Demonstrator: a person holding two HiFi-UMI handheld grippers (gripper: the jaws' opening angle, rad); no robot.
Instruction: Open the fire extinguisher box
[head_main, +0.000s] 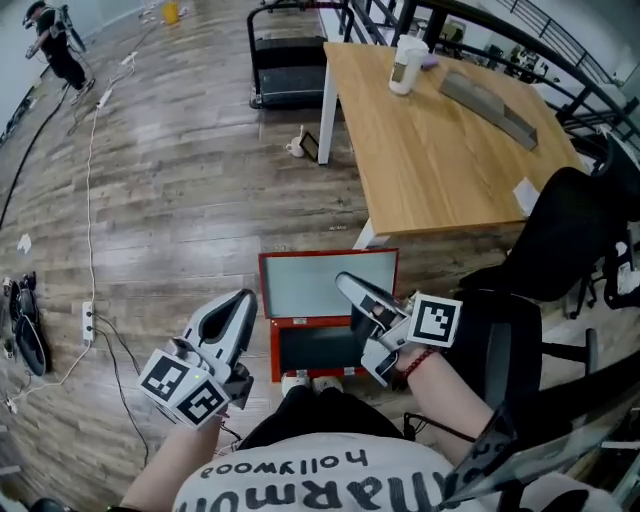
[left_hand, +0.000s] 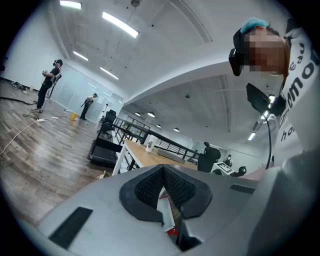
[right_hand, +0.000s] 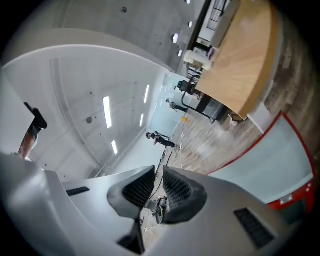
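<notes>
The fire extinguisher box (head_main: 273, 352) looks like stiff metal; its glazed lid (head_main: 300, 285) is probably light and fragile, so hold it by the red frame. The left gripper (head_main: 243, 299) is pressed together and empty; the right gripper (head_main: 346, 283) is slightly spread and empty.

We cannot tell what lies in the dark inside of the red metal fire extinguisher box (head_main: 300, 285); the grey-and-white right gripper (head_main: 345, 283) covers its right side, our knees (head_main: 300, 412) its near edge.

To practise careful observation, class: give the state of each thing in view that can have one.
fire extinguisher box: open, lid raised
left gripper: jaws together, empty
right gripper: jaws slightly apart, empty
cup: upright on the table
</notes>
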